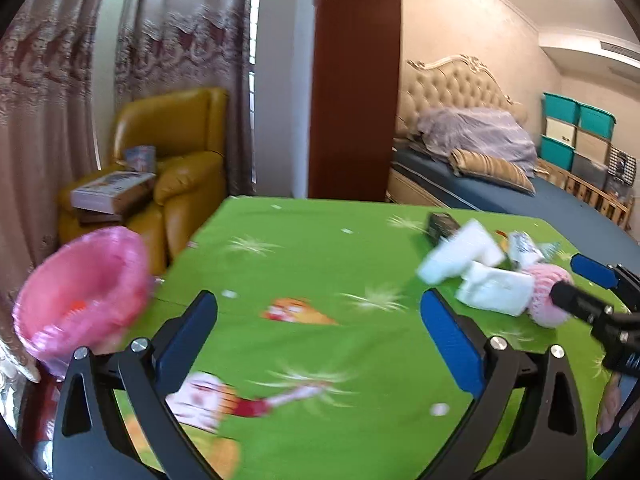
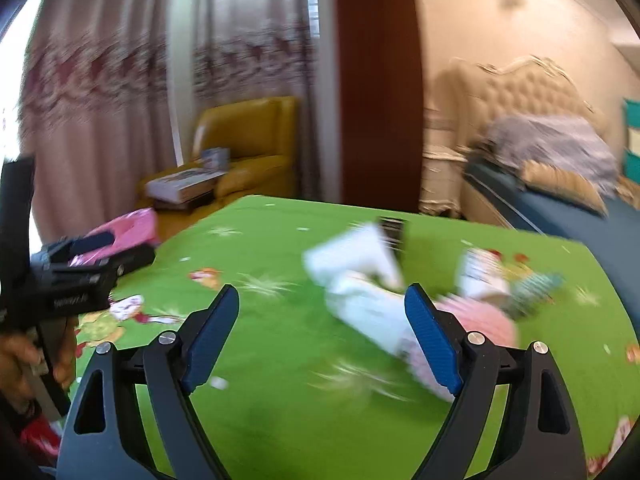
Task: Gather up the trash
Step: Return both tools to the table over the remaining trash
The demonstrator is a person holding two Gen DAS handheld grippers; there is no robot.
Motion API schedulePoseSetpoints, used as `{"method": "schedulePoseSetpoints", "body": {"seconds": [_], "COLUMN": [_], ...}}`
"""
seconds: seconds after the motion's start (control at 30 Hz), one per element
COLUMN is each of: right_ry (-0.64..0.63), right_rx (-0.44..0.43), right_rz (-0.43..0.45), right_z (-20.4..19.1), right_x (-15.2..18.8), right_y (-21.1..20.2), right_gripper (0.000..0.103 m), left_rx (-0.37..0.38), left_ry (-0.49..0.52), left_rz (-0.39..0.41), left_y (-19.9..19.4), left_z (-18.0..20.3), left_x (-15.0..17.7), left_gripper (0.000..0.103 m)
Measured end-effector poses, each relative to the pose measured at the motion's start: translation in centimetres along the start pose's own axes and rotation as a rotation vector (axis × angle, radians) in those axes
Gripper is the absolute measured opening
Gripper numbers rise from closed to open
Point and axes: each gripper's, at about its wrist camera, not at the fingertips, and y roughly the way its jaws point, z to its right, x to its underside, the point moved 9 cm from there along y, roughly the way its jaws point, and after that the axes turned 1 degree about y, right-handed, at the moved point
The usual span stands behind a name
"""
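A pile of trash lies on the green tablecloth [image 1: 312, 264]: white crumpled papers [image 1: 492, 286], a pink foam net [image 1: 548, 292], a dark box [image 1: 440, 224] and foil wrappers [image 1: 524, 248]. A bin lined with a pink bag [image 1: 80, 300] stands at the table's left edge. My left gripper [image 1: 320, 320] is open and empty over the table's middle. My right gripper [image 2: 322, 320] is open and empty just before the white papers [image 2: 360, 304] and pink net [image 2: 480, 316]; in the left wrist view it [image 1: 588, 280] reaches toward the net. The right wrist view is blurred.
A yellow armchair [image 1: 180, 168] with books stands behind the bin. A brown pillar [image 1: 356, 80] and a bed [image 1: 500, 176] are beyond the table. Small white scraps [image 1: 438, 409] dot the cloth. The pink bag also shows in the right wrist view [image 2: 124, 228].
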Motion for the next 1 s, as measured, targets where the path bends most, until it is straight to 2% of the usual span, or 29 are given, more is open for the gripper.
{"method": "schedulePoseSetpoints", "body": {"seconds": [0.17,0.27,0.47,0.6,0.8,1.0], "right_ry": [0.099,0.138,0.203,0.239,0.308,0.366], "right_rx": [0.084,0.117,0.183,0.236,0.299,0.328], "right_rz": [-0.016,-0.03,-0.021,-0.041,-0.073,-0.157], "right_z": [5.9,7.7,11.8,14.8,19.4,22.1], "right_x": [2.0,2.9,3.2,2.8,2.3,1.9], "right_y": [-1.4,-1.6,-2.3,-2.0,0.2,5.6], "right_gripper": [0.081,0.081,0.081,0.081,0.081,0.081], "left_rx": [0.04,0.05,0.069,0.098,0.097,0.085], "left_ry": [0.029,0.06,0.113,0.102,0.051,0.01], "left_rz": [-0.044,-0.059,-0.089,-0.109,-0.128,-0.131], "left_y": [1.6,2.5,4.7,6.0,8.0,9.0], "left_z": [4.6,7.0,11.3,13.2,14.2,14.3], "left_x": [1.0,1.5,1.8,1.8,1.1,0.1], "left_gripper": [0.099,0.099,0.099,0.098,0.098,0.098]}}
